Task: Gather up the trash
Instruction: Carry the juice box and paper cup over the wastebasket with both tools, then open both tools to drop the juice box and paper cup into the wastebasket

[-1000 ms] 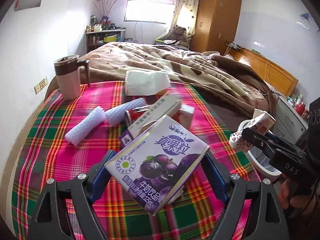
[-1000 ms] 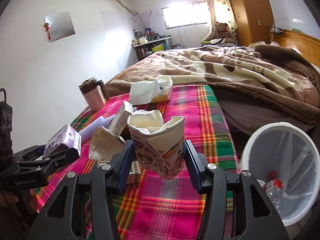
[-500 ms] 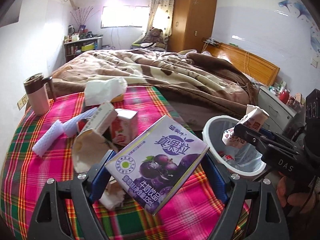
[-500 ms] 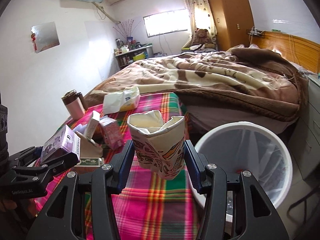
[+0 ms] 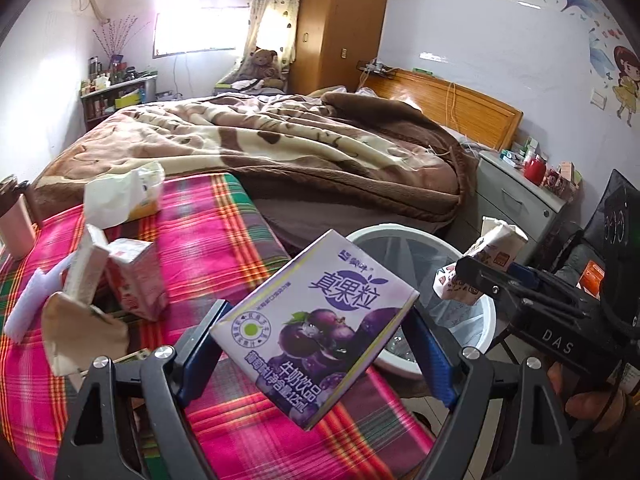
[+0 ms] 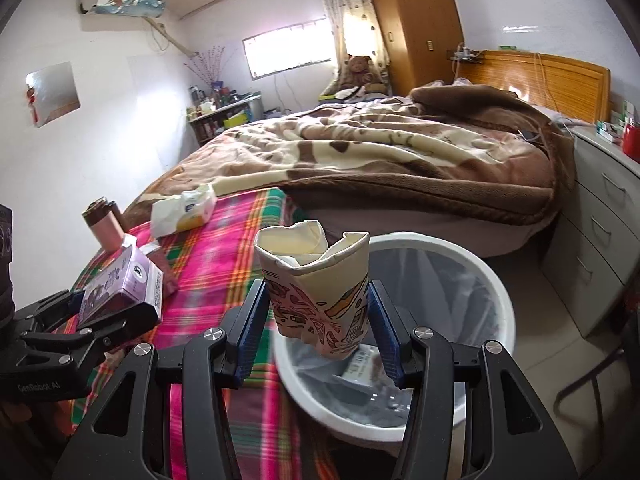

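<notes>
Crushed paper cup [image 6: 320,300] pinched across its crumpled waist in the right claw [image 6: 318,316], hanging over the near rim of the white trash bin [image 6: 496,292]. Purple grape milk carton [image 5: 316,330] clamped by its side edges in the left claw [image 5: 316,344], just short of the bin above the plaid tabletop [image 5: 208,240]. Both probably light and easily dented, so best held lightly across the flat sides.

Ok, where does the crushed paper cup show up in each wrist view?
Left wrist: crushed paper cup at right, in the right gripper, over the white trash bin.
Right wrist: cup at centre, between the fingers.
Shared landmark: the teddy bear.
</notes>
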